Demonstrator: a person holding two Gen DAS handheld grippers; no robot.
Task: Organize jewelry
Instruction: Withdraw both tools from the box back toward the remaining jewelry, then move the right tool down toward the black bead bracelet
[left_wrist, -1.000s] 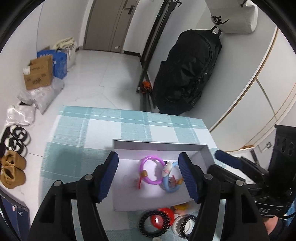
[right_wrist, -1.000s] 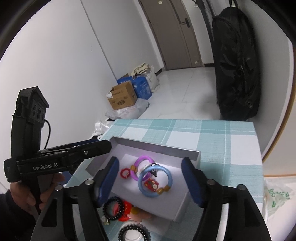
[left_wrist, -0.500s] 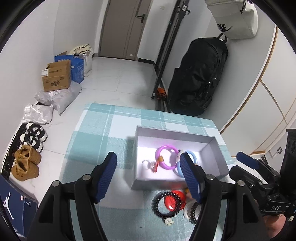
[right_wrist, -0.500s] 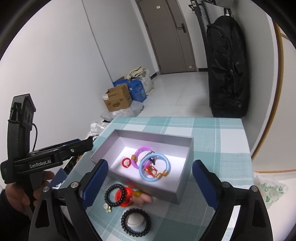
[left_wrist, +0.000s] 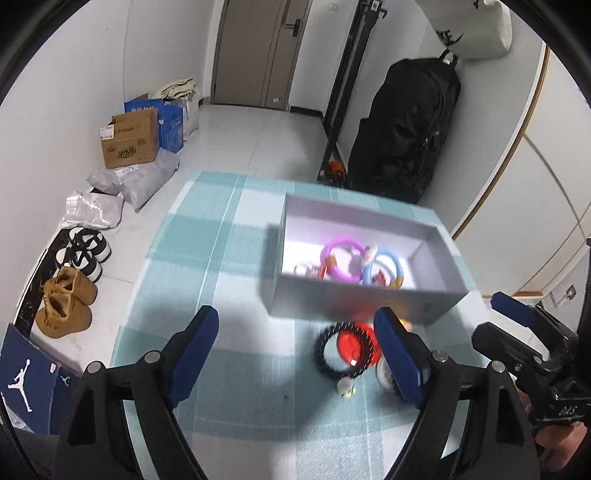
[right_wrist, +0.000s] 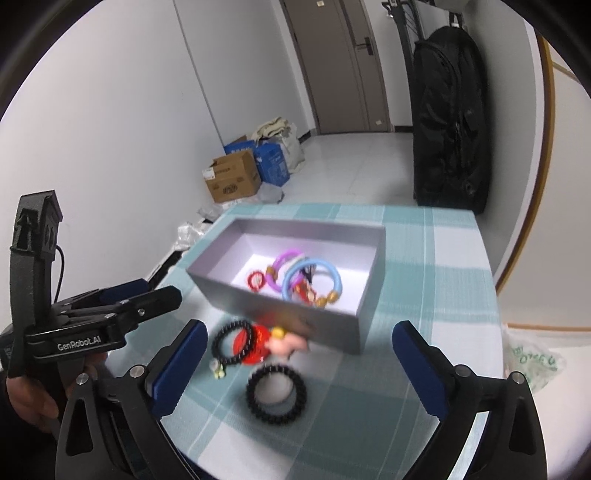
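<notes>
Left gripper (left_wrist: 297, 345) released, jaws just widened, nothing between them. Black bead bracelet (right_wrist: 235, 341), red ring (right_wrist: 255, 345) and black coil bracelet (right_wrist: 276, 392) lie loose on the checked cloth (right_wrist: 424, 236), just in front of the grey box (right_wrist: 280, 314). Right gripper (right_wrist: 297, 360) released too, jaws just spread, empty. Likely next: straddle one coil edge, pinch, lift clear. Box long axis runs left-right across the table, open side up.

Grey box (right_wrist: 280, 306); teal-and-white checked tablecloth (right_wrist: 436, 266); black bead bracelet (right_wrist: 276, 393).
</notes>
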